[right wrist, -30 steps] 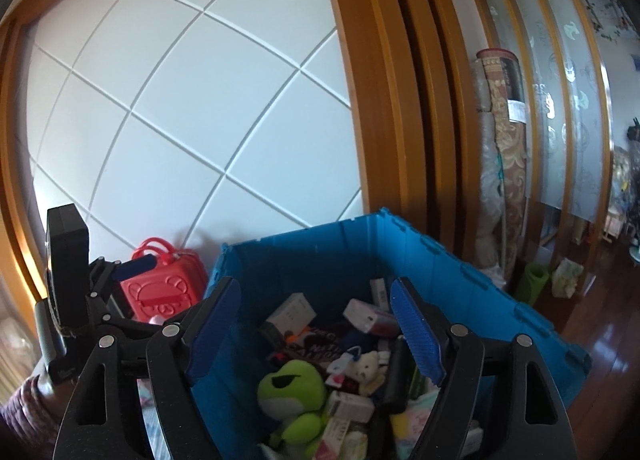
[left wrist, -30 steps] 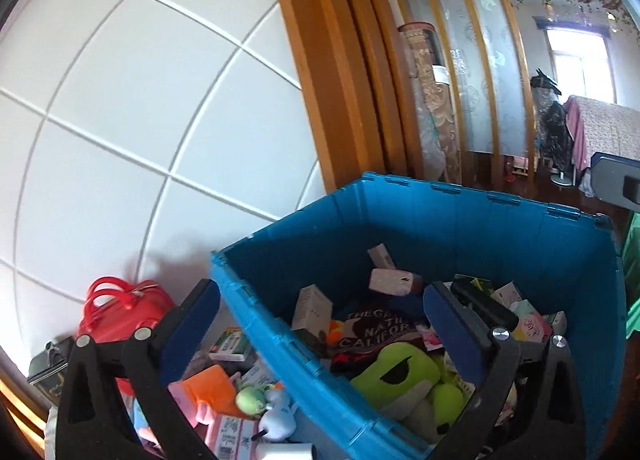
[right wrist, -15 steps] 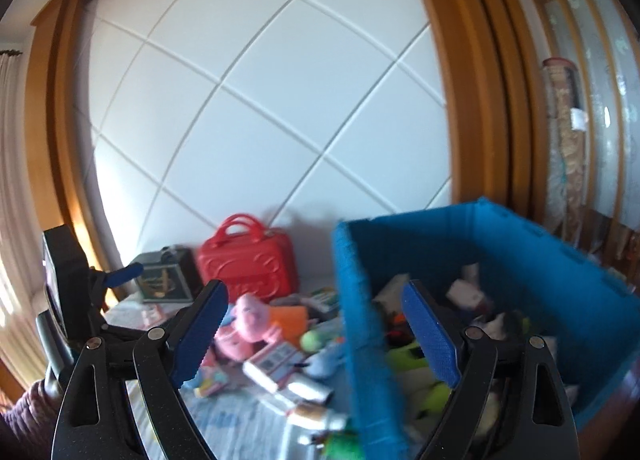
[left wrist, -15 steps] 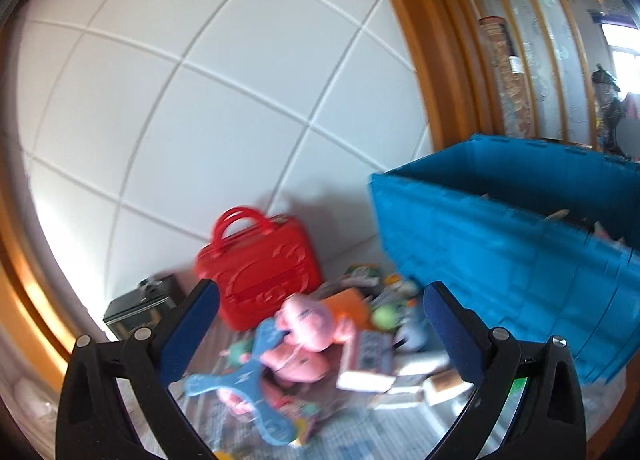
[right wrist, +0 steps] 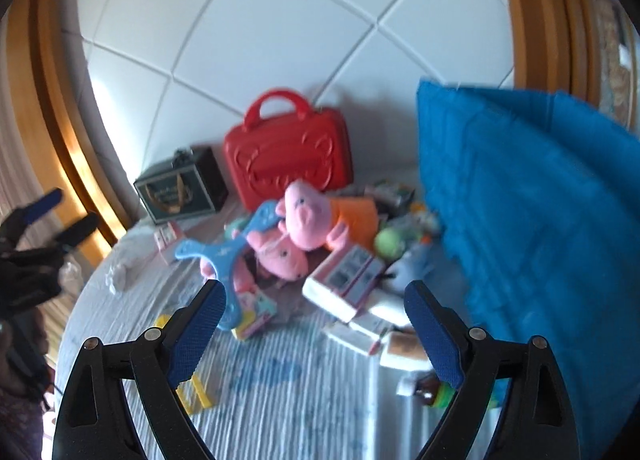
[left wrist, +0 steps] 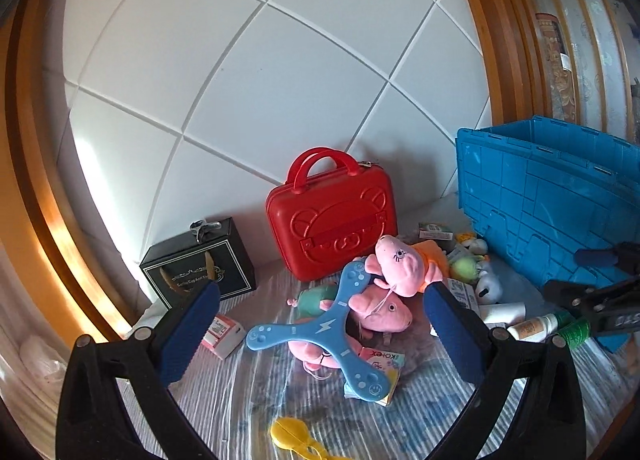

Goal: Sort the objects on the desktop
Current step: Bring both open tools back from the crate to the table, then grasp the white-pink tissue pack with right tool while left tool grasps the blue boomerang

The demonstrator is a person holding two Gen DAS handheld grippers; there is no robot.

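Two pink plush pigs (left wrist: 394,288) lie piled under a blue boomerang (left wrist: 340,334); both hand-held grippers (left wrist: 320,336) (right wrist: 314,324) gape empty, the right's jaws just widened.

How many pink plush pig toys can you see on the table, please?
2. One pink plush pig in an orange top lies in front of the red plastic carry case; the second pink plush pig lies just below it, beside the blue three-armed boomerang. Clutter may hide more.

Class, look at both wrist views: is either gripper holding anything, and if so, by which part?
Nothing is held. The left gripper and the right gripper both stand open and empty above the toy pile.
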